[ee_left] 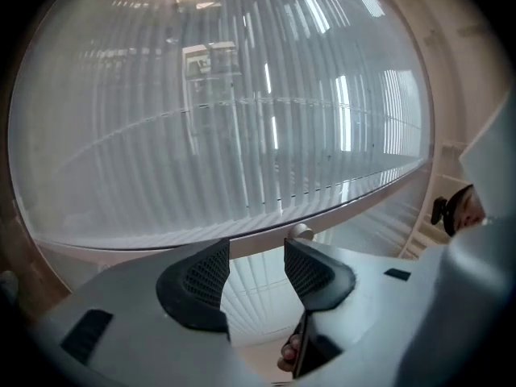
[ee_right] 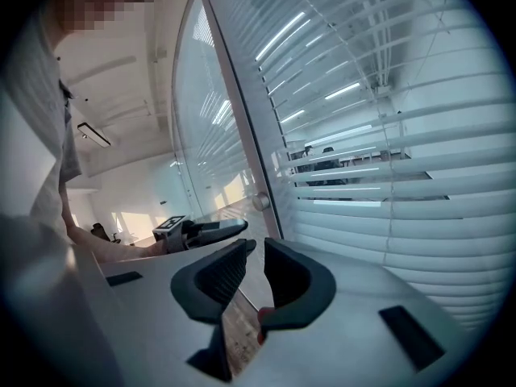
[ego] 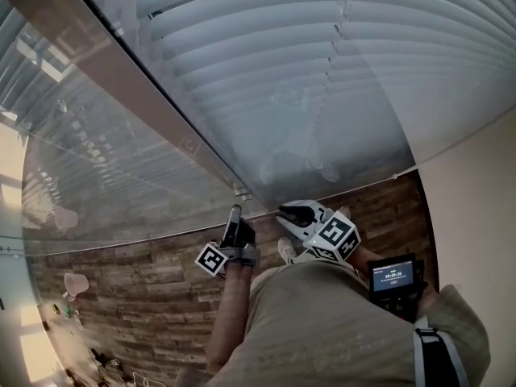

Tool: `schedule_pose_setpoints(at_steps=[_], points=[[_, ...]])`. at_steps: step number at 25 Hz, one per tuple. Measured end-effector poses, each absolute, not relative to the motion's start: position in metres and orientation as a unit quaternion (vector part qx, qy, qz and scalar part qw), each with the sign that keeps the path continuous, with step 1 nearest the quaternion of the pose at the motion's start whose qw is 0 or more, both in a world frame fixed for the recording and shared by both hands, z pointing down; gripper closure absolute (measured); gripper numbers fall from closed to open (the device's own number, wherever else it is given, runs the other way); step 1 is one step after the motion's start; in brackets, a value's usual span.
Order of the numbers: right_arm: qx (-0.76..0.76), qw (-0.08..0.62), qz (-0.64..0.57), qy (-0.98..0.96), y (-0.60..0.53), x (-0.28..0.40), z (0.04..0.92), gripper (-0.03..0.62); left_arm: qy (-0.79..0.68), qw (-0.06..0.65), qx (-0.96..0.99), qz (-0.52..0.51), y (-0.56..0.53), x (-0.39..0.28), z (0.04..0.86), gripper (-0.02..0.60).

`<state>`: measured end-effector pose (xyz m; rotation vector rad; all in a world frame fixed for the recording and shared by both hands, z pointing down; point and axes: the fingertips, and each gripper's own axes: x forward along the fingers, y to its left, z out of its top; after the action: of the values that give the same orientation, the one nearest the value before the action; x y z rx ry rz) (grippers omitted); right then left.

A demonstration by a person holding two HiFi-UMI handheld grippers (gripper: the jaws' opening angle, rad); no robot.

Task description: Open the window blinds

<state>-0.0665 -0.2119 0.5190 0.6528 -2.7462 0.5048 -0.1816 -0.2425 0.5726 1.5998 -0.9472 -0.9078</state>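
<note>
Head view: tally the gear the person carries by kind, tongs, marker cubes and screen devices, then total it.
Tongs: 2, the left tongs and the right tongs
Marker cubes: 2
Black device with a lit screen: 1
Total: 5

Brown wood-plank floor point(ego: 145, 274), person point(ego: 322, 329) standing

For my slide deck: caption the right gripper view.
Right tool, jaws apart and empty, facing white blinds beside a glass panel.
</note>
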Motion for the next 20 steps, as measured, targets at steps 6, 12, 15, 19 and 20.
schedule_pose_setpoints(at_steps=[6,12,15,19,20], points=[[0.215,0.139,0.171,-0.952,-0.206,-0.072,0.516,0.517,-0.371,0.486,0.705,-0.359,-0.252,-0.162,0.532,0.356],[0.203,0.137,0.154,-0.957,-0.205,-0.078,0.513,0.517,-0.344,0.507,0.671,-0.419,-0.270,-0.160,0.527,0.356],[0.201,0.142,0.156,-0.957,-0.201,-0.077,0.515,0.517,-0.345,0.519,0.656,-0.426,-0.267,-0.156,0.530,0.356],[0.198,0.141,0.154,-0.958,-0.199,-0.080,0.513,0.517,-0.349,0.523,0.649,-0.429,-0.264,-0.160,0.531,0.357],[0.198,0.141,0.152,-0.958,-0.200,-0.080,0.513,0.517,-0.348,0.524,0.646,-0.432,-0.265,-0.159,0.530,0.357]])
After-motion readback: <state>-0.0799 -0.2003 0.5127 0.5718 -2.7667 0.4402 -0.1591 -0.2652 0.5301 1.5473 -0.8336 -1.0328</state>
